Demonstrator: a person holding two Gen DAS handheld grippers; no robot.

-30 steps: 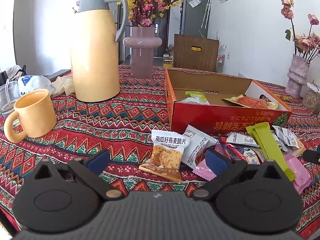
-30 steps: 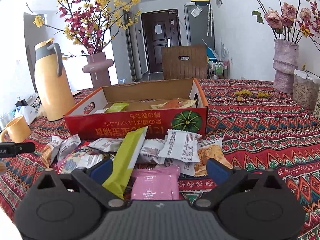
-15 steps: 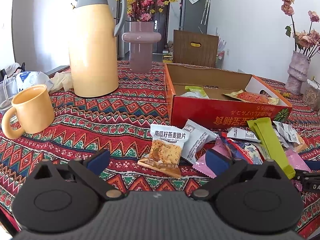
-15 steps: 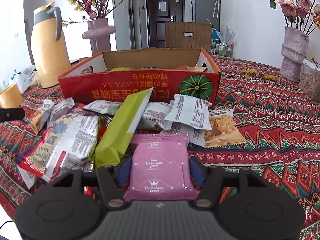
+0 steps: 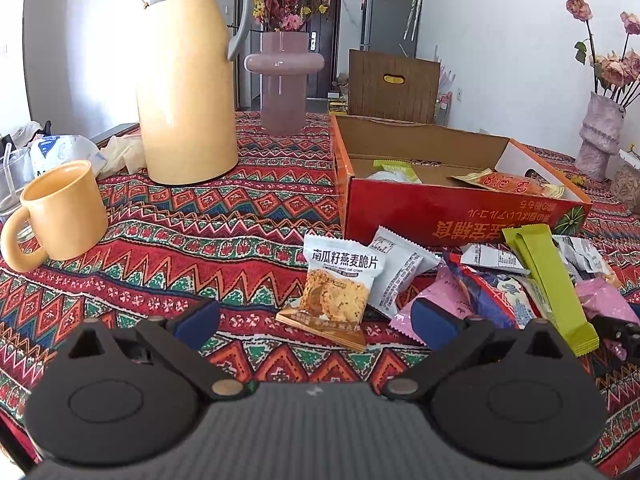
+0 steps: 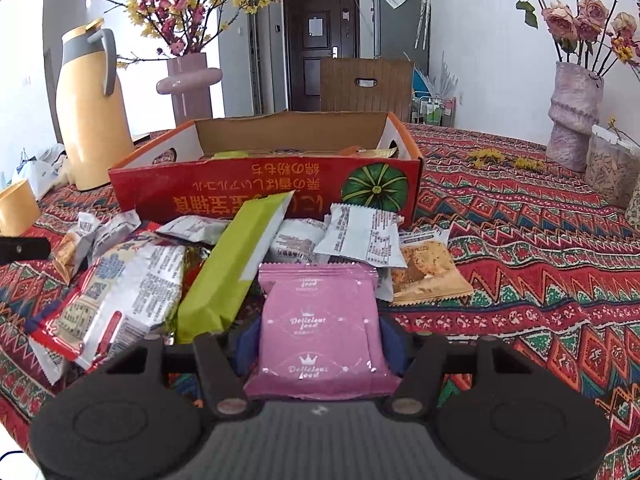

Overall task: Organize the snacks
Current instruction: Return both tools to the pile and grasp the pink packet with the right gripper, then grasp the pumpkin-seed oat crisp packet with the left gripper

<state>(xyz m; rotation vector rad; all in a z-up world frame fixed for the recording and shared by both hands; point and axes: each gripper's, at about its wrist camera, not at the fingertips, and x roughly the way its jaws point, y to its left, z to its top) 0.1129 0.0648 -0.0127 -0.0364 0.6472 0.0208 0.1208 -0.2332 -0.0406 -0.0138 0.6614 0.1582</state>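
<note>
Step in hand, pickup: right gripper [image 6: 320, 344], jaws just closed, pinching pink snack packet [image 6: 320, 320]; left gripper [image 5: 316, 316] spread, idle; next, likely lift into red carton [image 6: 264, 184]

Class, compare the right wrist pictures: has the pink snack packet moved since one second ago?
Cannot tell: the pink snack packet looks larger against the red box because the camera advanced; the right gripper just closed around it.

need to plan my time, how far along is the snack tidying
Early. Done: a few packets lie in the red cardboard box. In hand: the right claw is shut on a pink packet; the left claw is open. Left: the pile, including the green packet.
</note>
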